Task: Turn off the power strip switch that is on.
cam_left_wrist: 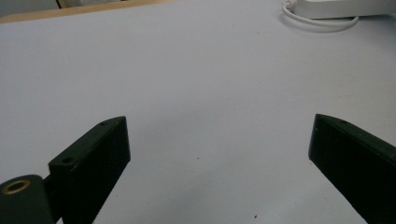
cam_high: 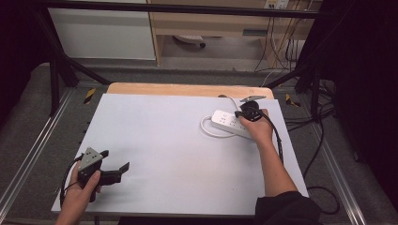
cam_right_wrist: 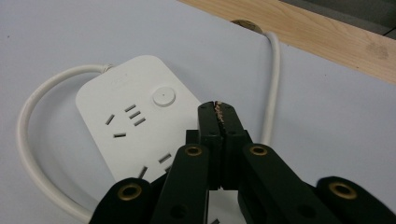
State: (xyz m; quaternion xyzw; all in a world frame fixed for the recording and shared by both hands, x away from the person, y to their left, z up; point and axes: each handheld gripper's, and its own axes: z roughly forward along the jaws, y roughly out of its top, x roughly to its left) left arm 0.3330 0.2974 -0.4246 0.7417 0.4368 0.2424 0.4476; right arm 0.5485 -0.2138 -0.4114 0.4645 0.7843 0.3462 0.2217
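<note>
High view: white power strip [cam_high: 228, 123] lies at the far right of the grey table [cam_high: 164, 140], its cable [cam_high: 209, 131] looped at the near-left end; the right gripper [cam_high: 247, 112] sits over it, jaw state unreadable from here. Right gripper view settles it: jaws pressed together with nothing between, tips just above the strip's sockets beside the round button [cam_right_wrist: 164, 96] (contact cannot be told). Left gripper [cam_left_wrist: 219, 149] stands wide over bare table, well apart.
</note>
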